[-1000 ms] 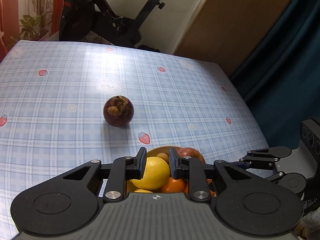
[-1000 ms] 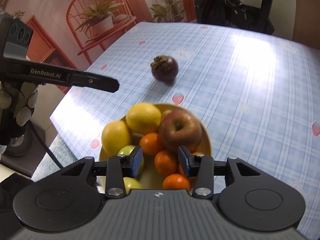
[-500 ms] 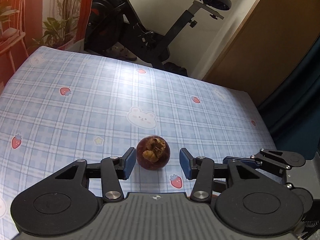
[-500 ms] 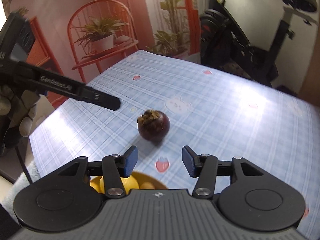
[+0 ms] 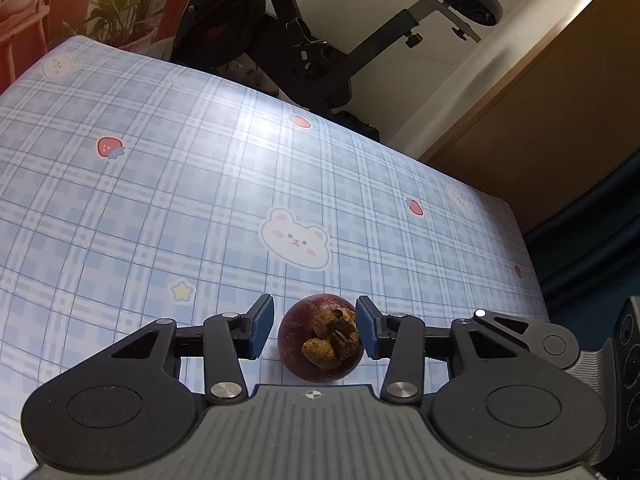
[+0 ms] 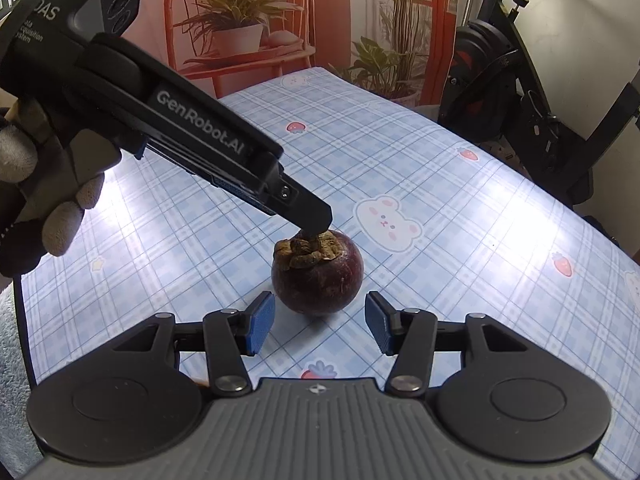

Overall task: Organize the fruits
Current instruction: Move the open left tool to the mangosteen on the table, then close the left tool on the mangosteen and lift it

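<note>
From my station the table (image 5: 168, 200), under its blue plaid cloth, is the biggest thing in both views, and the mangosteen (image 5: 320, 338) sits alone on it, toward the near edge and well away from the far edge by the exercise bike (image 5: 304, 48).

My left gripper (image 5: 315, 330) has the fruit between its blue pads and its jaws are closing; the right-hand pad looks at or nearly at the skin, while a clear sliver of cloth shows beside the other, so I judge there is no grip yet. My right gripper (image 6: 320, 324) stands moderately wide with nothing in it, the fruit just beyond its tips.

The risks, as I see them: the fruit is round and off-centre between the left pads, so one pad meeting it first could nudge it rolling across the smooth cloth. A bite high near the dry calyx could slip. Both tools crowd the same fruit, so they could knock together.

The right wrist view gives me what the left cannot: the left tool's fingertip comes down right at the calyx, which suggests a high approach, and a gloved hand (image 6: 36, 184) grips that tool. The left wrist view alone shows the gap at each pad.
</note>
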Motion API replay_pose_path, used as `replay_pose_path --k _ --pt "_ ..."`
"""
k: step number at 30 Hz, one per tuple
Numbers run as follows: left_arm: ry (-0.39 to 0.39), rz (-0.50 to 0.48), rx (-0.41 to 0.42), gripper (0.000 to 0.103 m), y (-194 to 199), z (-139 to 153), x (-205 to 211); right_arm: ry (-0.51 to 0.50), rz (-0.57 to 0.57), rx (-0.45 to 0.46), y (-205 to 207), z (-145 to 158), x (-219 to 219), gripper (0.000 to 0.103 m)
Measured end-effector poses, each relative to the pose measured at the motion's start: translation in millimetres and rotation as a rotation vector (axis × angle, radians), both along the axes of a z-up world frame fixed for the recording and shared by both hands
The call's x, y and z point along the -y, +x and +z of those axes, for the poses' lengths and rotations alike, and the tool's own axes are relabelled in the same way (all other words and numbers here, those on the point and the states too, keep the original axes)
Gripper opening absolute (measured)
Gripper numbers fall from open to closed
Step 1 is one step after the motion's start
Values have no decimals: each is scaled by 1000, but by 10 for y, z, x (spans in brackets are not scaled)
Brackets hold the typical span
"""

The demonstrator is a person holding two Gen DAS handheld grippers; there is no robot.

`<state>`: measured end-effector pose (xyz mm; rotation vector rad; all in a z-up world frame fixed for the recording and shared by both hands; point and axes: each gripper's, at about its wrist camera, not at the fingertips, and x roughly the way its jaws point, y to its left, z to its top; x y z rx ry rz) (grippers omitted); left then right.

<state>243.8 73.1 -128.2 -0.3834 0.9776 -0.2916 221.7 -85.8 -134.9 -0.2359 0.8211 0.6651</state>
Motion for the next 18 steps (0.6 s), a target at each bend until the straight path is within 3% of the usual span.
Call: replay_pose_path --k 13,18 --pt "-91 11 -37 45 157 -292 -3 26 12 -34 173 -114 -52 56" --pt "-80 6 -39 44 166 -282 14 38 12 -44 198 -141 -57 58"
